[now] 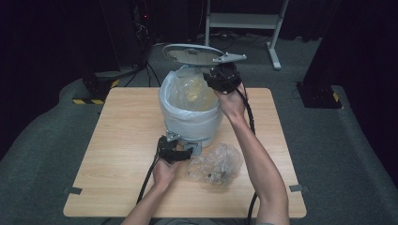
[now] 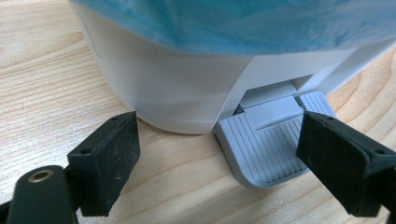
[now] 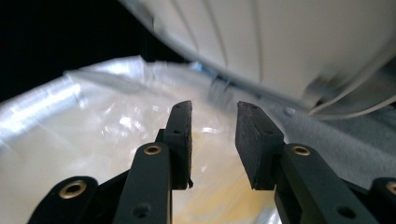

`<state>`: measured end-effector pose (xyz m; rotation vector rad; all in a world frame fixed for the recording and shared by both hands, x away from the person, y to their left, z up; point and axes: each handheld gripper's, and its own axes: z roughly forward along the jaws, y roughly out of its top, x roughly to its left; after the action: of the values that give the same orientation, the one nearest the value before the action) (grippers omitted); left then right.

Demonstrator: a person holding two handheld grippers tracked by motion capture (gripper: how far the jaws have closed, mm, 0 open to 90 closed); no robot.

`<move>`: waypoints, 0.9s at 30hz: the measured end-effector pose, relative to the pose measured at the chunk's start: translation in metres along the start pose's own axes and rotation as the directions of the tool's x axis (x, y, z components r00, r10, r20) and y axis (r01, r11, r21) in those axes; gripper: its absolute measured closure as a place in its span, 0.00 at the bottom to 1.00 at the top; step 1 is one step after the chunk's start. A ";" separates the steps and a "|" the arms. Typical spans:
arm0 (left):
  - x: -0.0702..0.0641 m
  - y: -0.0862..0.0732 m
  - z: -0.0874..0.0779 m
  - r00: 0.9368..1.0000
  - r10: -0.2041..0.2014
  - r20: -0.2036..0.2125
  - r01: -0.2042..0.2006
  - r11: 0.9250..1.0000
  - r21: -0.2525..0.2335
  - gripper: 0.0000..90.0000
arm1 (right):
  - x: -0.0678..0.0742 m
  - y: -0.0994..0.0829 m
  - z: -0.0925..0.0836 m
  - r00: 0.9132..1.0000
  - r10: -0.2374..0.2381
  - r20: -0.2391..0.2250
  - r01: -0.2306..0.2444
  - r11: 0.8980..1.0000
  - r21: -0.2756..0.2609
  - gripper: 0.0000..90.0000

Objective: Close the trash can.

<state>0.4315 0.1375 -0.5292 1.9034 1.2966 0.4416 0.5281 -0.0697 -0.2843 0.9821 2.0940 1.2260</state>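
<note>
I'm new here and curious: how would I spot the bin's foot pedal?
On the wooden table stands a white bin with its lid up. The pedal juts from its base on the person's side: a grey ribbed flap, unlike the crumpled clear plastic beside it.

bin base: the white plastic pedal bin runs off the top and right edges of the left gripper view; its top is cut off there.
blue liner: soft blue film at that view's top edge, blurred, cut by the frame.
pedal: the grey ribbed foot pedal has its right side behind a black jaw pad.
lid: the raised white lid in the right gripper view is smeared and cut by the top and right edges.
bin contents: yellowish patch inside the clear plastic liner, too blurred to identify.
loose bag: the crumpled clear plastic bag holds something too small to tell.
</note>
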 end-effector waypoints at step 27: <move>0.000 0.000 0.000 1.000 0.000 0.000 0.000 1.000 0.000 0.15 | -0.004 0.000 0.012 0.999 -0.009 0.041 0.010 0.999 -0.031 0.70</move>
<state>0.4314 0.1375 -0.5292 1.9033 1.2966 0.4414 0.5390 -0.0674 -0.2897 0.9745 2.0401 1.2204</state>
